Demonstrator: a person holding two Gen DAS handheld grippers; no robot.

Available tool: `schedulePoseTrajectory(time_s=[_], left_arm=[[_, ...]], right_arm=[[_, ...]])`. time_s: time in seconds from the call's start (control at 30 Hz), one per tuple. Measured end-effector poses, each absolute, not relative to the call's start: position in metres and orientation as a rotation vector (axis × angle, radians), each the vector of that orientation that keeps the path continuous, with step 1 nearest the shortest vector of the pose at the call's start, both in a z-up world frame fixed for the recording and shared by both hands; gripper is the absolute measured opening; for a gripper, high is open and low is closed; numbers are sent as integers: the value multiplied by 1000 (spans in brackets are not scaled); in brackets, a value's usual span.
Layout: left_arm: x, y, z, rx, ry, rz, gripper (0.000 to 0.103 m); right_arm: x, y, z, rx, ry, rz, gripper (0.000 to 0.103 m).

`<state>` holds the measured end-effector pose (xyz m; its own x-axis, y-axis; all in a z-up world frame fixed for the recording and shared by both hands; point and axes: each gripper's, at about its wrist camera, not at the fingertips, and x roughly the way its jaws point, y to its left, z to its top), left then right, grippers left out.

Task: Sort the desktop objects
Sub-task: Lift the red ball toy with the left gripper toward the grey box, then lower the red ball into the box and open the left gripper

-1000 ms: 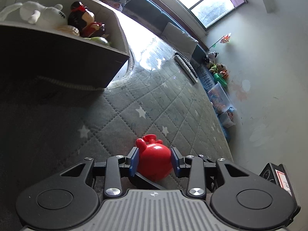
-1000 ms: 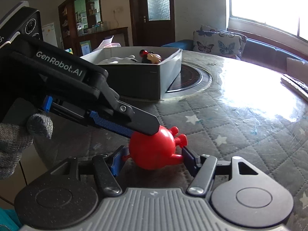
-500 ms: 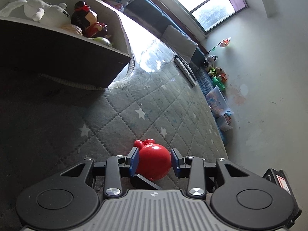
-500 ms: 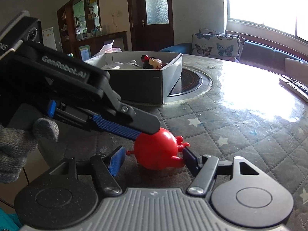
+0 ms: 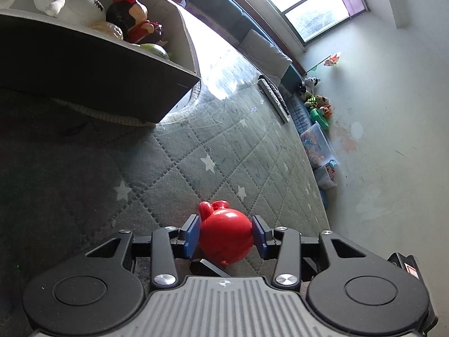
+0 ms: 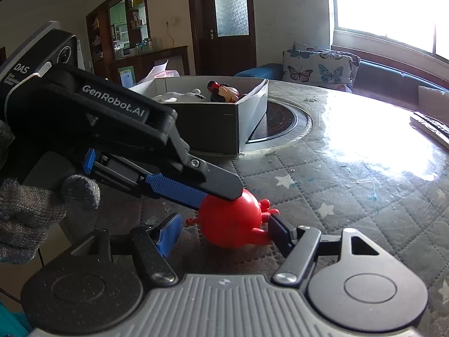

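Left tool [image 5: 226, 238] has kept its pinch on the red toy [image 5: 224, 237] near the tabletop [image 5: 224, 151]. Right tool [image 6: 221, 236] has spread wider, releasing; handover appears complete, box [image 6: 224, 129] next.

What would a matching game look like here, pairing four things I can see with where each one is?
Things:
1. red toy pig
2. white plush toy
3. remote control
4. butterfly cushion

Places:
a. on the sofa under the window
b. inside the grey box
c. on the far side of the table, near the sofa
d. between the blue pads of the left gripper

Pairs: 1-d, 2-b, 3-c, 4-a
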<state>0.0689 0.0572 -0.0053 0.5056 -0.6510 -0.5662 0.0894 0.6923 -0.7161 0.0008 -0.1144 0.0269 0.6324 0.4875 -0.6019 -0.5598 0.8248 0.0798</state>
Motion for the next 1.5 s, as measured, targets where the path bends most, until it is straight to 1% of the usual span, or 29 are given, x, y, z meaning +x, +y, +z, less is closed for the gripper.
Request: schedulePoseTrajectory(time_s=[0.43, 0.6, 0.67, 0.7, 1.07, 1.27, 1.5], left_arm=[[75, 62, -7, -709, 950, -495, 44], [78, 63, -7, -707, 945, -480, 44], [80, 64, -7, -709, 942, -477, 44], [81, 65, -8, -712, 943, -479, 44], [77, 67, -8, -692, 928, -503, 43], [68, 79, 6, -704, 875, -499, 43], [67, 108, 37, -714, 766, -471, 43]], right_arm=[[18, -124, 28, -31, 678, 597, 70], [22, -118, 28, -42, 682, 609, 69], [23, -117, 28, -46, 685, 609, 67], [24, -117, 28, -47, 686, 608, 64], [24, -109, 30, -88, 695, 611, 64], [24, -97, 45, -128, 661, 635, 64], [39, -69, 74, -186, 585, 686, 64]])
